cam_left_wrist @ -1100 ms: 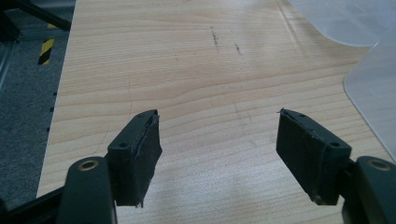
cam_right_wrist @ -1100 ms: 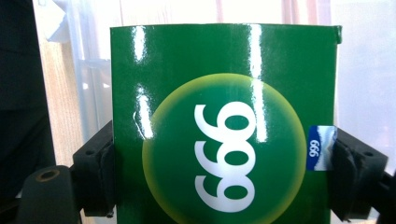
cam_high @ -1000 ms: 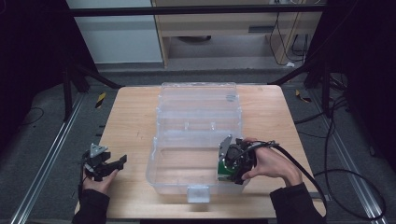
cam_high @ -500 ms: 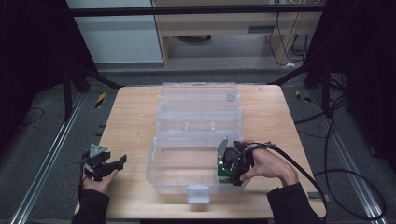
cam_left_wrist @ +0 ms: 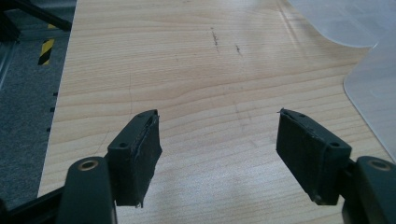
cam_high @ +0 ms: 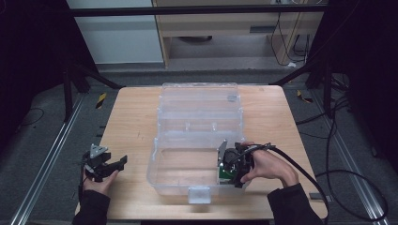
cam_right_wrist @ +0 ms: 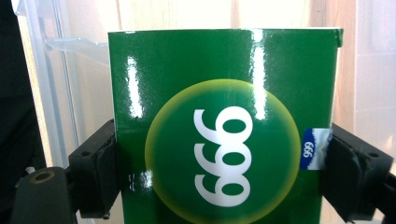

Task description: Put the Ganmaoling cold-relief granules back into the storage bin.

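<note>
A glossy green box [cam_right_wrist: 224, 116] printed with white digits stands in the front right corner of a clear plastic container [cam_high: 155, 164]. My right gripper [cam_right_wrist: 223, 140] reaches down into that corner [cam_high: 226, 172]. Its jaws have just been opening, with the box between them. Both pads [cam_right_wrist: 100, 163] still lie against the box's sides. My left gripper [cam_high: 117, 165] rests in a hand at the table's front left, open with nothing between its fingers [cam_left_wrist: 217, 135], above bare wood.
The container's hinged lid [cam_high: 199, 101] lies open flat toward the back of the wooden table [cam_high: 131, 122]. A latch tab [cam_high: 199, 193] sticks out at the container's front. Black cable [cam_high: 300, 166] trails from the right gripper. Metal rails run along both sides of the floor.
The right gripper with the green box has edged slightly toward the container's front. The left gripper has not moved.
</note>
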The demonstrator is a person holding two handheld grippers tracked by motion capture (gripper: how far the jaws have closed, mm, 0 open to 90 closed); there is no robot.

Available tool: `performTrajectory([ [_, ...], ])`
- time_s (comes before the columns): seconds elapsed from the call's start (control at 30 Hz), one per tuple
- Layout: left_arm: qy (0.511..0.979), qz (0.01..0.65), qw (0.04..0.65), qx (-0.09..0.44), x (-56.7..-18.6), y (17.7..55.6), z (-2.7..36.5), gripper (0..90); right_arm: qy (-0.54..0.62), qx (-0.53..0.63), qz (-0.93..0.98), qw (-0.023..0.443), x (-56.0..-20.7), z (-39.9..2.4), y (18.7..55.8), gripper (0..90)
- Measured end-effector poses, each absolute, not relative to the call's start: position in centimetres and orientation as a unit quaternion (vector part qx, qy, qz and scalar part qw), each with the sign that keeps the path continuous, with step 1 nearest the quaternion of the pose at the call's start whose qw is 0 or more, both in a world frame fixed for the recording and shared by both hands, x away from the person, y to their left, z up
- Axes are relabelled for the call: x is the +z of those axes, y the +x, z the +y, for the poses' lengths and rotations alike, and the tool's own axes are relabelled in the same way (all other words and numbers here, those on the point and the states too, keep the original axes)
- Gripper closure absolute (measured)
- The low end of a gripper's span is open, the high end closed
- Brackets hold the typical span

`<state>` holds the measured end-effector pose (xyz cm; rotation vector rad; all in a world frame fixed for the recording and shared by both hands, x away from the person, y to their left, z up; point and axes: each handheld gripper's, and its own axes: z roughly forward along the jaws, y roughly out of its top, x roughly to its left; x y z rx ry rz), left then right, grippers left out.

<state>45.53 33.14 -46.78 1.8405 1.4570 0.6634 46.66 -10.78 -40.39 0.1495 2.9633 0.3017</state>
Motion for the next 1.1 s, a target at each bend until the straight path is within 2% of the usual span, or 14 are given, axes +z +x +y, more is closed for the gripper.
performTrajectory([
  [0.47,0.709,0.56,0.344,0.255,-46.8,45.5,33.1,29.6,0.062,0.131,0.986,0.08,-39.1,-11.3,46.3,14.6],
  [0.83,0.708,0.561,0.345,0.256,-46.7,45.5,33.1,29.6,0.14,0.217,0.955,0.143,-35.8,-13.7,45.1,8.0],
  [1.1,0.708,0.561,0.344,0.258,-46.7,45.5,33.1,29.6,0.23,0.298,0.908,0.184,-35.5,-17.3,43.8,3.7],
])
